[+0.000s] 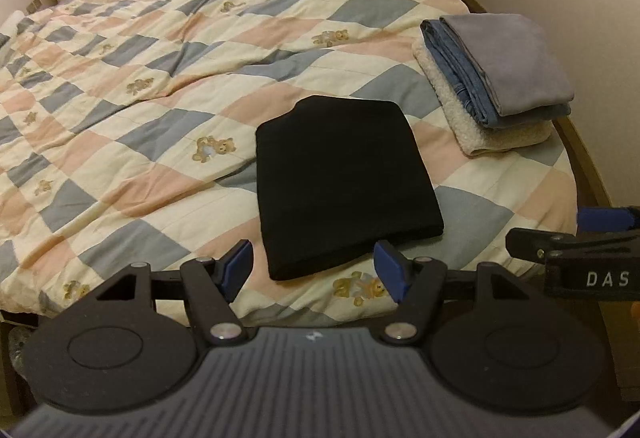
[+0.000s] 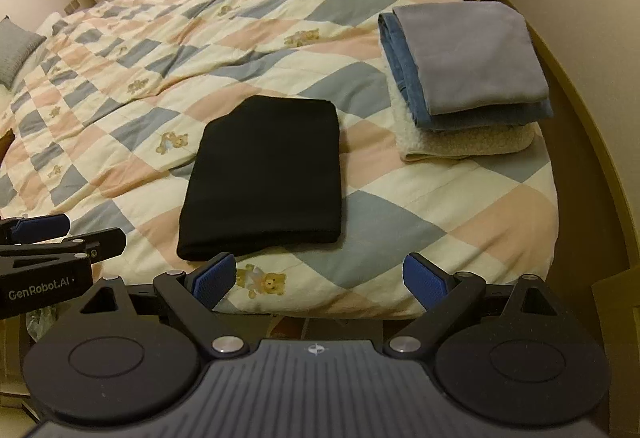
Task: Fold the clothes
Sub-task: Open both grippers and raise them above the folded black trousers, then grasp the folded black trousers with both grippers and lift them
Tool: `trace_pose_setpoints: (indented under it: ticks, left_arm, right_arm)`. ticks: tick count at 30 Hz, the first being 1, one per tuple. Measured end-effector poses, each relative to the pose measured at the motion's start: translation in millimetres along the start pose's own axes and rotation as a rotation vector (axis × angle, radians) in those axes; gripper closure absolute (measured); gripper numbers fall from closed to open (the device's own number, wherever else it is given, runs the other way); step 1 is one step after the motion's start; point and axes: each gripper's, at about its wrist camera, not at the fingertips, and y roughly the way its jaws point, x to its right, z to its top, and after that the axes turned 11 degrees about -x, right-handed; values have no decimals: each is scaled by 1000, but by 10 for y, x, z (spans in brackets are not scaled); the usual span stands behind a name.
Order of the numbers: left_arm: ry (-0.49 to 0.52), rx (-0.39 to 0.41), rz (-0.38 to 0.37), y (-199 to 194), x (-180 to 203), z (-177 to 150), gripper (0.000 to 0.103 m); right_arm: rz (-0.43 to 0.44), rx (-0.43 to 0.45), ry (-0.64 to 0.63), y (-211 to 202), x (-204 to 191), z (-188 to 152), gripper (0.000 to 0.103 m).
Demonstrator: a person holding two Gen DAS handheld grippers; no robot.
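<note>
Open left gripper over black folded garment on checkered quilt.

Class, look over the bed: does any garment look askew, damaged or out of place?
Nothing stands out. The black garment lies folded flat on the quilt, and the pile of three folded clothes beside it sits tidy.

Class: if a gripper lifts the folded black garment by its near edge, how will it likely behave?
The black garment is soft folded cloth, so it would probably droop and its layers may unfold. Lying flat on the quilt, it cannot roll. Pushed, it would likely bunch rather than slide.
</note>
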Motion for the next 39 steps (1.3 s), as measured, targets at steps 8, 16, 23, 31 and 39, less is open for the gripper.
trace_pose_setpoints:
  ticks: [8,16,23,31,39]
  left_arm:
    - [-127,-75,-260,835,-837,289,38]
    - [-320,-157,-419,2046,-1521,656,37]
    - [-350,-215,-607,2787,-1684,855,36]
    - [-312,-273,-790,3148,-1682,927,39]
    - [-227,-326,-856,3318,-1687,1134,78]
  right_arm:
    - [178,33,-8,516,315,264,11]
    - [341,-30,151,1668,733,719,13]
    - [399,-64,212,2463,844,1125,13]
    - [566,-182,262,2895,853,1279,34]
    - [623,-238,231,3059,793,1360,36]
